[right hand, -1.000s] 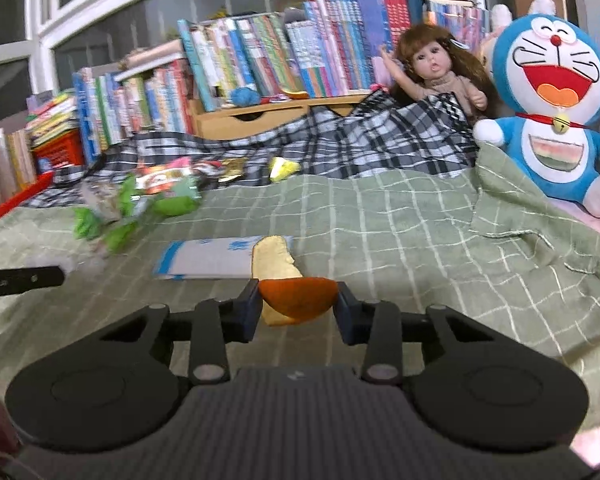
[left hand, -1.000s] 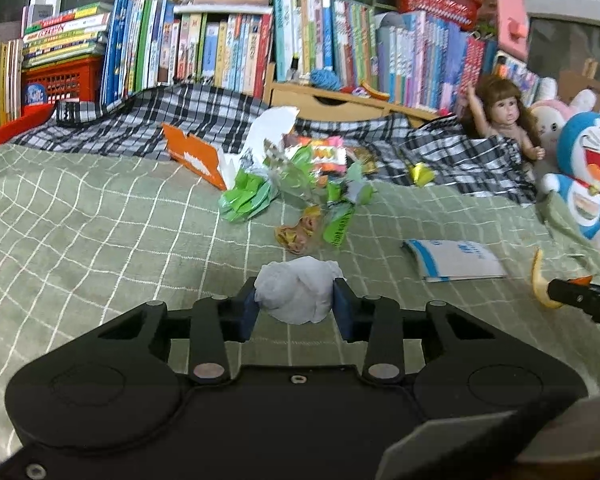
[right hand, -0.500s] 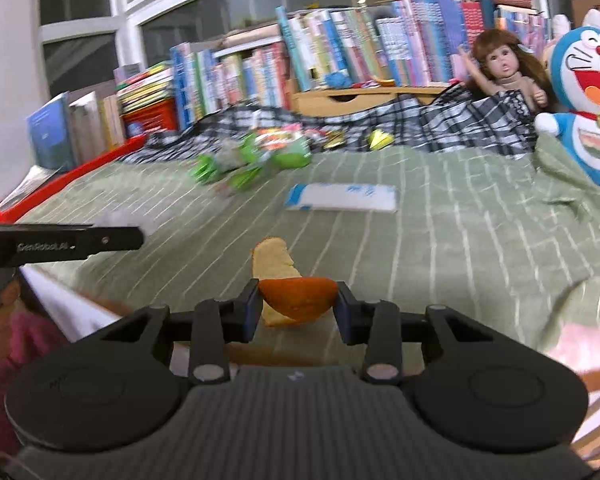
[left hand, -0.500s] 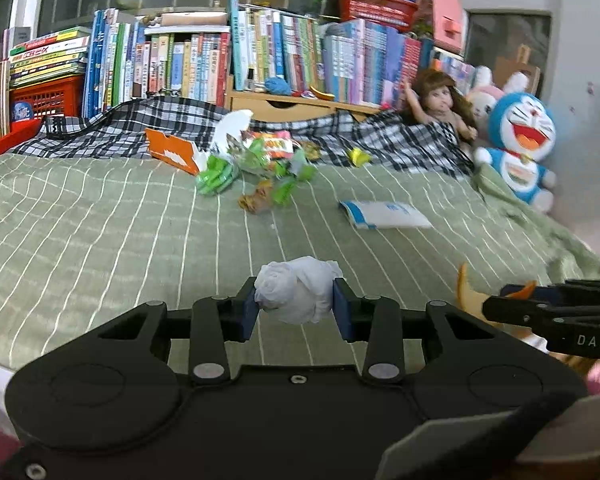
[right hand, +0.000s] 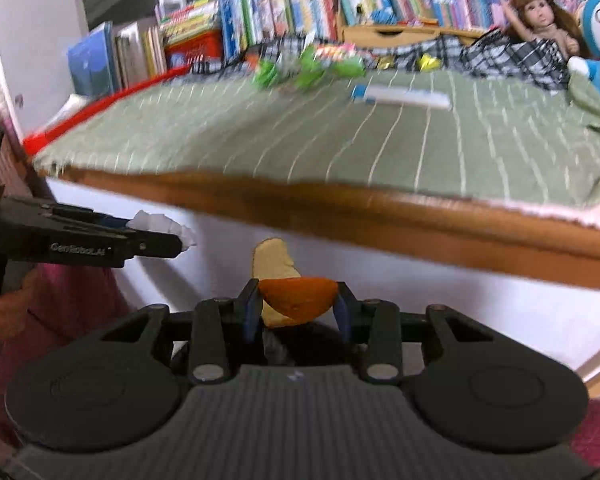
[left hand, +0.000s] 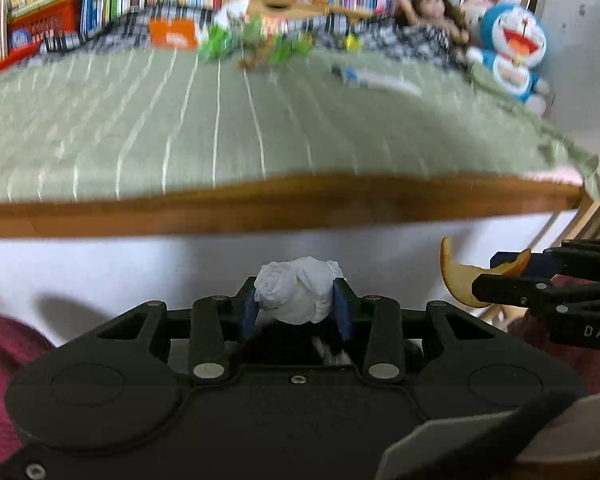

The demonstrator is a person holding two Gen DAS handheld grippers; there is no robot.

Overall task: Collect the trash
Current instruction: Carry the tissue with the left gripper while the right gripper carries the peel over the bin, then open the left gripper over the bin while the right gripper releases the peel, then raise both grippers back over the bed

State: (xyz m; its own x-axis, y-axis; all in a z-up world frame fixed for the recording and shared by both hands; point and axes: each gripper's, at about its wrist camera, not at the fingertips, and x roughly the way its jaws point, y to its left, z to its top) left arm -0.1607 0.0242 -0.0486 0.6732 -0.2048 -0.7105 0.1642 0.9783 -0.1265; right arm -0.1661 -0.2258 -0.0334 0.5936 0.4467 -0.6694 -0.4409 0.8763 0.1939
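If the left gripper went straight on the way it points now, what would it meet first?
Most likely the white side of the bed, below the wooden bed rail. The left gripper, shut on a crumpled tissue, faces that panel with nothing visible between; depth is unclear in the blur.

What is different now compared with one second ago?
Both tongs pulled back off the bed, beyond its wooden edge. The left tongs still clamp the white tissue wad, the right tongs the orange peel. The wrappers stayed on the bed.
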